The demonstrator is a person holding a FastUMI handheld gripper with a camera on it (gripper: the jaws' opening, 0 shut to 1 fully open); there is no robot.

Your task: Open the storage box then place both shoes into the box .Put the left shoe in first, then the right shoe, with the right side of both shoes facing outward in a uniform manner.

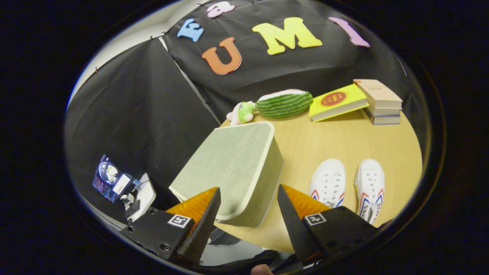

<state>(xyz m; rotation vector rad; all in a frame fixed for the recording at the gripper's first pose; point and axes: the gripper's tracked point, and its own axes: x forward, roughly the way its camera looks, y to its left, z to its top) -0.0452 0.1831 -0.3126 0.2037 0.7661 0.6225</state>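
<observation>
Nothing of the task is looking done yet. The pale grey-green fabric-covered storage box (233,168) with rounded corners is sitting closed on the round light-wood desk (313,145), its lid lying flat on top, and it is resting near the desk's edge, just ahead of the fingers. The gripper (248,214) is hovering above the box's near corner with its fingers spread wide, holding nothing; the corner of the box is showing in the gap between them, but neither finger appears to be touching it.

The two white canvas shoes are standing side by side on the desk to the right of the box, apart from it, toes pointing away: one white lace-up shoe with red and blue side stripes (327,182) is lying nearer the box, and the second matching white shoe (369,187) is sitting just beyond it, further right. Both are waiting outside the box, so opening the lid, loading the left shoe and then the right shoe are all remaining.

Counting the rest at the far side of the desk: one striped green watermelon-shaped plush (284,103), one small green and pink soft toy (241,112) just beside it, one yellow-covered book (338,101) leaning against a stack of three pale books (380,101).
</observation>
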